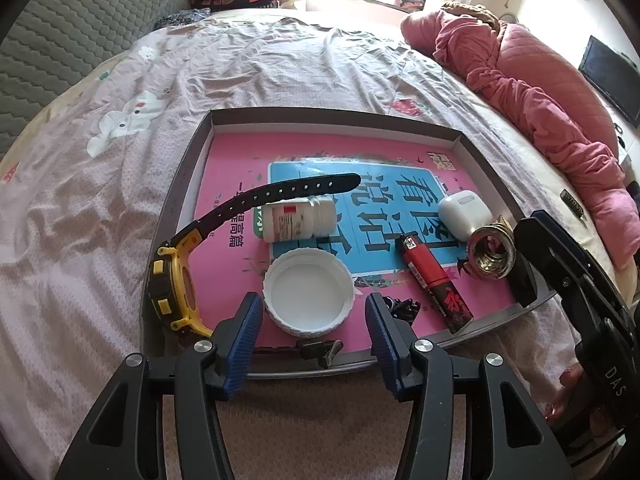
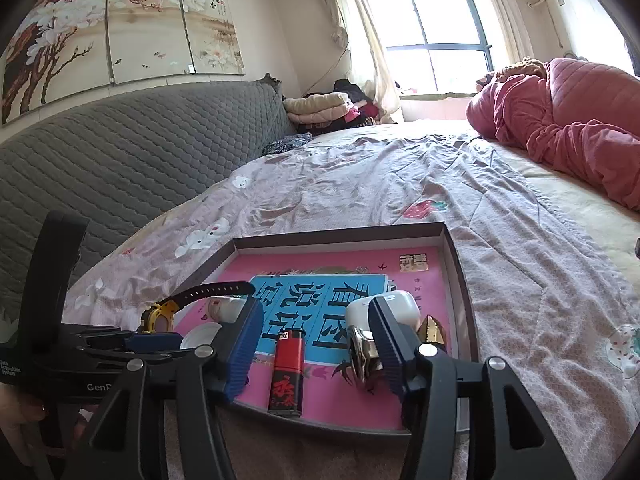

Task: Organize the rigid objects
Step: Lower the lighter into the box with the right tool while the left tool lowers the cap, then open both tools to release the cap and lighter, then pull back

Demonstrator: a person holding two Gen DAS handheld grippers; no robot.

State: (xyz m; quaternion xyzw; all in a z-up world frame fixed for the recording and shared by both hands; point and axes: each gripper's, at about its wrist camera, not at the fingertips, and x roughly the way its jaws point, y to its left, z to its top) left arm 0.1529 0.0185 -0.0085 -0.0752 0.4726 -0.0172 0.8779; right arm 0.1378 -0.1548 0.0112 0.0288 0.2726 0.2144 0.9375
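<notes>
Here, going from the near edge to the far one:

- The left gripper (image 1: 314,320) has its jaws apart and holds nothing; the white lid (image 1: 309,291) lies between and just beyond its fingertips, open side up, and the pads do not press on it.
- The right gripper (image 2: 316,340) also has its jaws apart and empty. The red lighter (image 2: 287,372) lies flat between them, and the shiny metal piece (image 2: 362,354) is just beside the right finger; I cannot tell if they touch.
- All of this rests in a shallow tray (image 1: 192,184) on the bed, with a pink printed sheet (image 1: 236,156) as its floor.
- The yellow watch (image 1: 172,280) stands on its side at the left wall of the tray, its black strap reaching over the white bottle (image 1: 298,220), which lies on its side.
- Further in is the white earbud case (image 1: 464,210), next to the metal piece.
- A small dark clip-like thing (image 1: 320,350) lies at the near rim; I cannot say what it is.
- Beyond the tray, the bedsheet (image 1: 280,64) is bare of small objects, and a pink quilt (image 1: 540,92) is heaped at the far right.
- My judgement: the gathering looks nearly done, because every small thing I see is already in the tray. What may be left is to straighten them, for example the watch strap over the bottle.
</notes>
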